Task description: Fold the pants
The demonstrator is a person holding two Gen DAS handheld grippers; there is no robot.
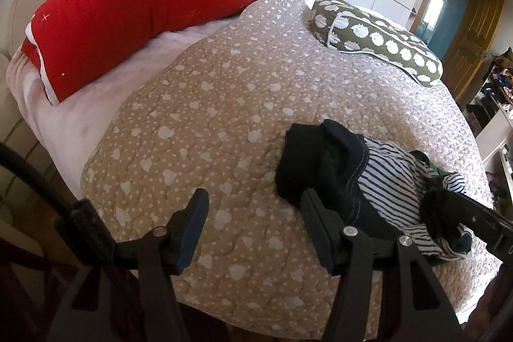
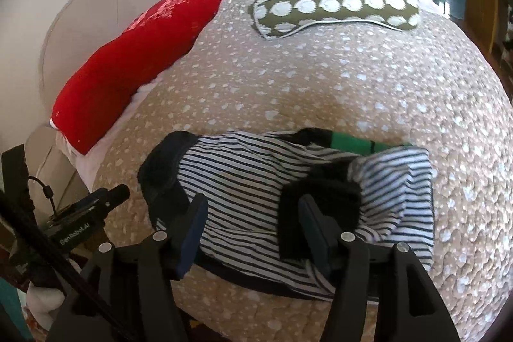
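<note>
In the left wrist view the left gripper [image 1: 253,233] fills the lower middle of the frame, its jaws apart over bare quilt with nothing between them. Just beyond its right finger, at lower right, lie the pants [image 1: 362,181], a bundle of dark navy cloth with white stitching turned back to show a blue-and-white striped lining, still bunched and not flat. A black arm of the right gripper [image 1: 487,223] reaches in from the right edge, on or just above the bundle's near end.

In the right wrist view the right gripper [image 2: 250,229] sits at lower centre with its jaws apart over the striped lining; the pads do not appear to press on it. A green strip [image 2: 352,143] shows at the bundle's far edge.

The step in hand looks like spreading or an early fold. The next move likely calls for each claw to find an edge, close on it and draw the cloth flat.

Farther off, the beige quilted bedspread with white spots [image 1: 224,104] covers the bed, with an olive spotted cushion [image 1: 378,37] at upper right and a long red bolster [image 1: 154,12] at upper left.
</note>
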